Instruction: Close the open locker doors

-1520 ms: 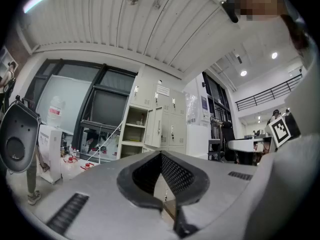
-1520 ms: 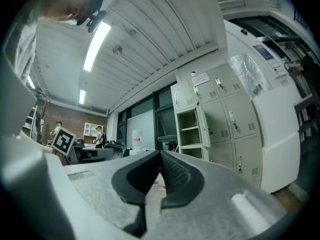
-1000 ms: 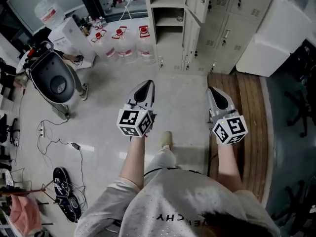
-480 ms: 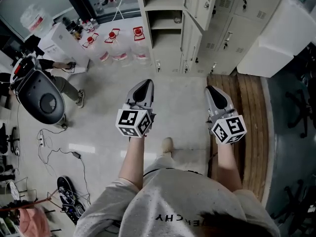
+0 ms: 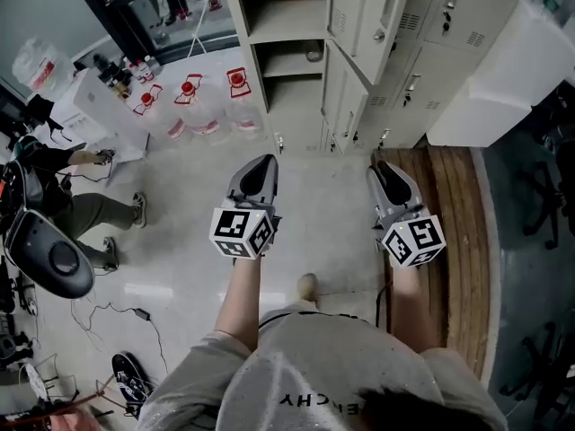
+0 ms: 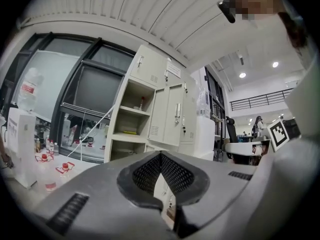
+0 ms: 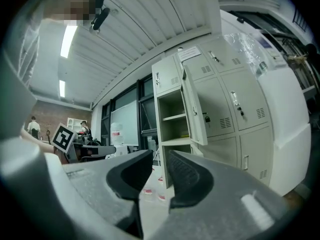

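Note:
The cream lockers (image 5: 395, 52) stand ahead at the top of the head view. An upper door (image 5: 373, 16) and a lower door (image 5: 346, 106) hang open beside bare shelf compartments (image 5: 287, 34). Both grippers are held out over the floor, well short of the lockers. My left gripper (image 5: 262, 162) points at the open compartments, and in the left gripper view its jaws (image 6: 161, 156) meet at the tip with nothing between them. My right gripper (image 5: 379, 171) is opening; a gap shows between its pads (image 7: 160, 159) and nothing is in it. The open upper door (image 7: 192, 109) shows beyond it.
Water bottles (image 5: 193, 106) stand on the floor left of the lockers. A seated person (image 5: 81, 209), a black rounded machine (image 5: 49, 259) and floor cables (image 5: 117, 312) are at the left. A wooden platform (image 5: 449, 223) and a white cabinet (image 5: 503, 70) lie to the right.
The lockers have come nearer and larger in the head view as the person steps forward. Both grippers keep about the same place in the view.

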The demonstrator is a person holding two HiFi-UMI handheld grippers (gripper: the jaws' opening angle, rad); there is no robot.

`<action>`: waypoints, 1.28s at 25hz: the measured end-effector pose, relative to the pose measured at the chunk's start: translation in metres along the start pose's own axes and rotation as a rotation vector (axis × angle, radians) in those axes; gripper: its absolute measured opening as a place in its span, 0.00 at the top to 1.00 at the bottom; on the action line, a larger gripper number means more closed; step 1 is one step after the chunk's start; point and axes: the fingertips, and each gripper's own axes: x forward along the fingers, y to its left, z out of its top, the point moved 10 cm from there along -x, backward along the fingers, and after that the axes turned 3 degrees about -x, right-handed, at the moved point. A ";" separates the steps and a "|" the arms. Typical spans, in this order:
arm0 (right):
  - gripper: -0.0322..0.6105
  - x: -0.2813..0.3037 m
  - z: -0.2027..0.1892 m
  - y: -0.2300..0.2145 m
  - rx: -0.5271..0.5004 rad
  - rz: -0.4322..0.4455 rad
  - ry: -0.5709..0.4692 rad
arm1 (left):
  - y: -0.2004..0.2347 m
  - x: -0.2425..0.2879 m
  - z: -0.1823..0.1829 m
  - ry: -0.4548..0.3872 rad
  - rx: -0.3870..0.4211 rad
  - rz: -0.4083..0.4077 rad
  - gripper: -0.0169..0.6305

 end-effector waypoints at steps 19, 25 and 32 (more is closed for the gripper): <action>0.73 0.091 -0.011 -0.045 0.027 -0.007 0.011 | 0.042 0.076 -0.007 0.023 -0.025 -0.015 0.98; 0.71 0.123 -0.003 -0.071 0.018 -0.006 0.006 | 0.057 0.110 0.000 0.013 -0.031 -0.003 0.98; 0.68 0.149 -0.002 -0.108 0.012 -0.040 0.010 | 0.060 0.155 -0.007 0.040 -0.039 -0.025 0.98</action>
